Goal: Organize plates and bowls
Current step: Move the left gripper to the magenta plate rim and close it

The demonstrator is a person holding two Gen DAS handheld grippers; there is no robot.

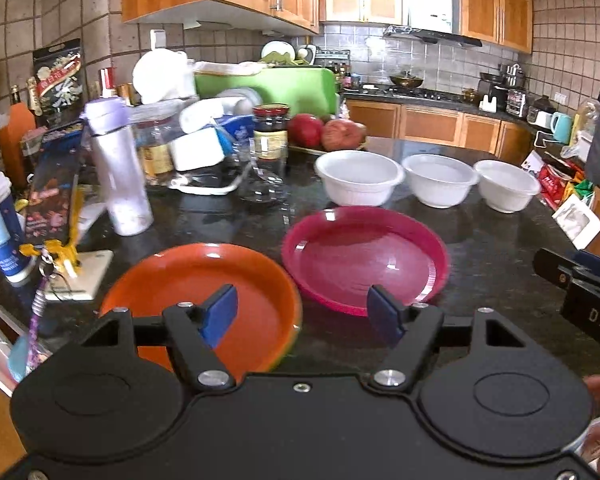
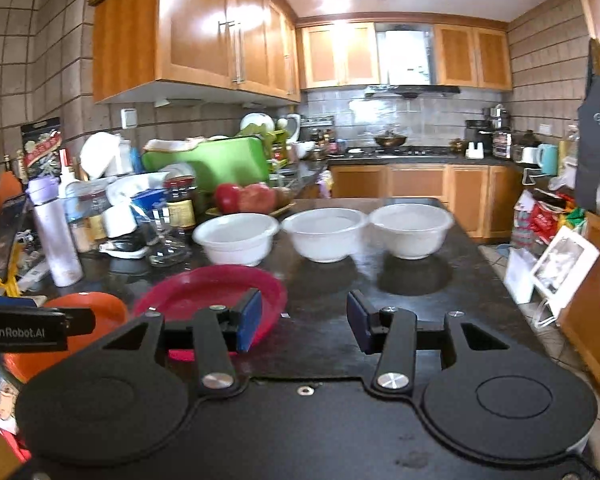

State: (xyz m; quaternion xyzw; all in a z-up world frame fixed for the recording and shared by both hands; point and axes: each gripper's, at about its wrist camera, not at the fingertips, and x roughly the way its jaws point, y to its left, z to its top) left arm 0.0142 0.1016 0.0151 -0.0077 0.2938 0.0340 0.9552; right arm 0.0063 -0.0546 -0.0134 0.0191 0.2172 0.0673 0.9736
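With both tongs released and empty, left tongs [image 1: 302, 312] and right tongs [image 2: 304, 326], bring the left squarely onto the near rim of the orange plate [image 1: 188, 280] at the surface's near edge, beside the pink plate [image 1: 364, 256], white bowls [image 1: 359, 176] behind

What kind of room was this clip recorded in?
A lived-in home kitchen, most likely. Wooden wall cabinets hang over a cluttered black countertop, and at the far end a pan sits on a gas stove under a range hood. White bowls and coloured plates lie on the counter.
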